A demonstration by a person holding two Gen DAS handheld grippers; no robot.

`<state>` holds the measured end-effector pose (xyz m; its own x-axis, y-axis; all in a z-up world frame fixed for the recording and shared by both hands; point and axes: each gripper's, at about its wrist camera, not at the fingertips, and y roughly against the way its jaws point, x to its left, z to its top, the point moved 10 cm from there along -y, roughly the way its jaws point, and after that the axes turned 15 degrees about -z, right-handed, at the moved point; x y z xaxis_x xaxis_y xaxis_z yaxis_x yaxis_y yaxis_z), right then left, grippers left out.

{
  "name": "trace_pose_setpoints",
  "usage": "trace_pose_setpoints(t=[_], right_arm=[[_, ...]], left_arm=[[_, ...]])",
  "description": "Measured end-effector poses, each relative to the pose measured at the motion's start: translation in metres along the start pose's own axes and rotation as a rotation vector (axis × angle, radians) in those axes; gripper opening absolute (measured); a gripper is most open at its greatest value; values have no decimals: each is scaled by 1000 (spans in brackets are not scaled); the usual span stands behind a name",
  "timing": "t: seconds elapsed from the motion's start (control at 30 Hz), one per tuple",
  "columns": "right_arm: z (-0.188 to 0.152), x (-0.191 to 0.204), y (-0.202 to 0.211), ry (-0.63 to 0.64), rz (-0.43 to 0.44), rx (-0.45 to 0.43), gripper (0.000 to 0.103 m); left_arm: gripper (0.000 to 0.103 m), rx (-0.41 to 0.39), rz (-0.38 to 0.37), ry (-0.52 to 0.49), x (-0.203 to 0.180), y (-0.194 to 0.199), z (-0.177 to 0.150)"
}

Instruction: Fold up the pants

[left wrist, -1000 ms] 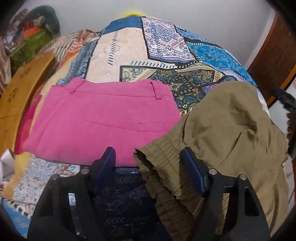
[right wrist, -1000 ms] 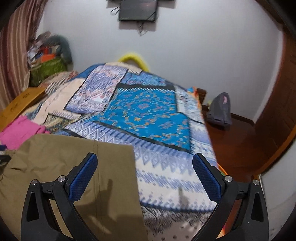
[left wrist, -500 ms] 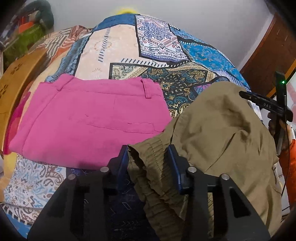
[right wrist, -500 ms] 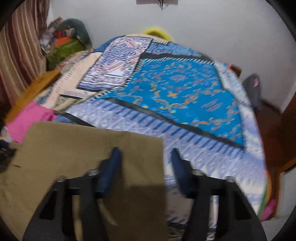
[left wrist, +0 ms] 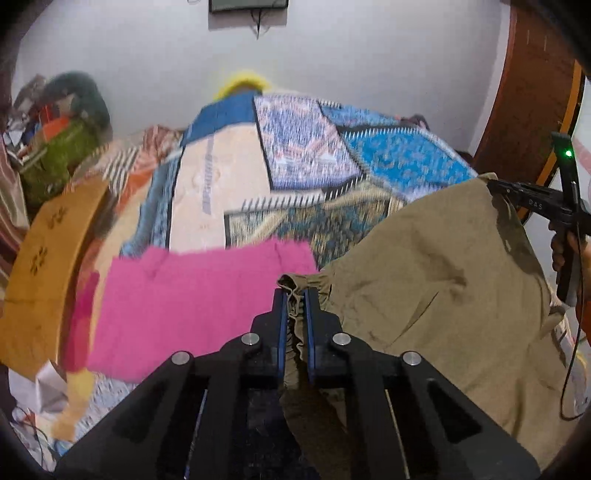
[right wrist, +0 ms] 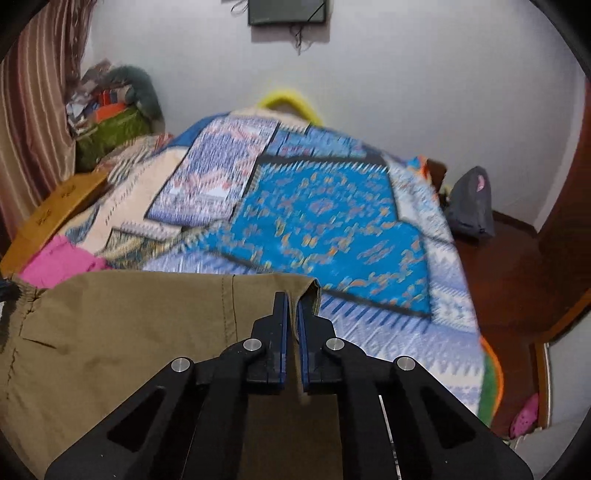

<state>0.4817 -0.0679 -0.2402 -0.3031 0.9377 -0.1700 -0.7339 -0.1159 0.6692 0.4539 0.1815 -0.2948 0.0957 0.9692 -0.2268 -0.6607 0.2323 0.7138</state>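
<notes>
Left claw [left wrist: 294,295] closed on gathered waistband of olive pants [left wrist: 443,288], jaws just drawn together, cloth bunched between blue pads. Right claw [right wrist: 293,301] likewise just closed, pinching hem corner of same pants [right wrist: 129,332], a fold of fabric standing up between pads. Seen from left wrist view: right claw [left wrist: 496,186] at far right, gripping far upper corner of the olive cloth, part of a hand [left wrist: 569,251] on its handle, green light lit above.

Pants stretched between the two claws, spread over near edge of bed, front part hanging down toward cameras. Vertical seam visible near hem in right view; creases across middle in left view.

Just beyond, to left: pink garment [left wrist: 192,295], folded flat, lying on quilt, its near right corner touching or overlapped by olive waistband; cannot tell which.

Under both: patchwork quilt [right wrist: 325,221], blue, cream and patterned panels, covering bed. Wooden board [left wrist: 40,266] along left side of bed, curved in fisheye. Crumpled white paper [left wrist: 51,384] low at left.

Farther: heap of bags and clothes [right wrist: 110,118] in left corner, striped curtain [right wrist: 33,110] beside it. Yellow arc [right wrist: 291,101] at head of bed. Grey bag [right wrist: 471,206] on dark floor to right. Dark screen [right wrist: 288,11] on white wall, cables dangling.

Both views motion-blurred.
</notes>
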Motion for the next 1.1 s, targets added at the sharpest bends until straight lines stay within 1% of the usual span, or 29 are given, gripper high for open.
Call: trace_pose_setpoints(t=[0.07, 0.2, 0.43, 0.63, 0.77, 1.0, 1.1], right_arm=[[11, -8, 14, -30, 4, -27, 4], [22, -16, 48, -58, 21, -67, 4], [19, -30, 114, -76, 40, -119, 4], [6, -38, 169, -108, 55, -163, 4], [-11, -40, 201, -124, 60, -177, 4], [-47, -45, 234, -168, 80, -174, 4], [-64, -44, 243, -197, 95, -167, 4]], left_arm=[[8, -29, 8, -17, -5, 7, 15], [7, -60, -5, -36, -22, 27, 29], [7, -101, -44, -88, -57, 82, 30], [6, -118, -64, -111, -82, 121, 17], [6, -136, -85, -136, -101, 148, 3], [6, -135, -110, -166, -126, 184, -31], [6, -120, -99, -192, -133, 191, -51]])
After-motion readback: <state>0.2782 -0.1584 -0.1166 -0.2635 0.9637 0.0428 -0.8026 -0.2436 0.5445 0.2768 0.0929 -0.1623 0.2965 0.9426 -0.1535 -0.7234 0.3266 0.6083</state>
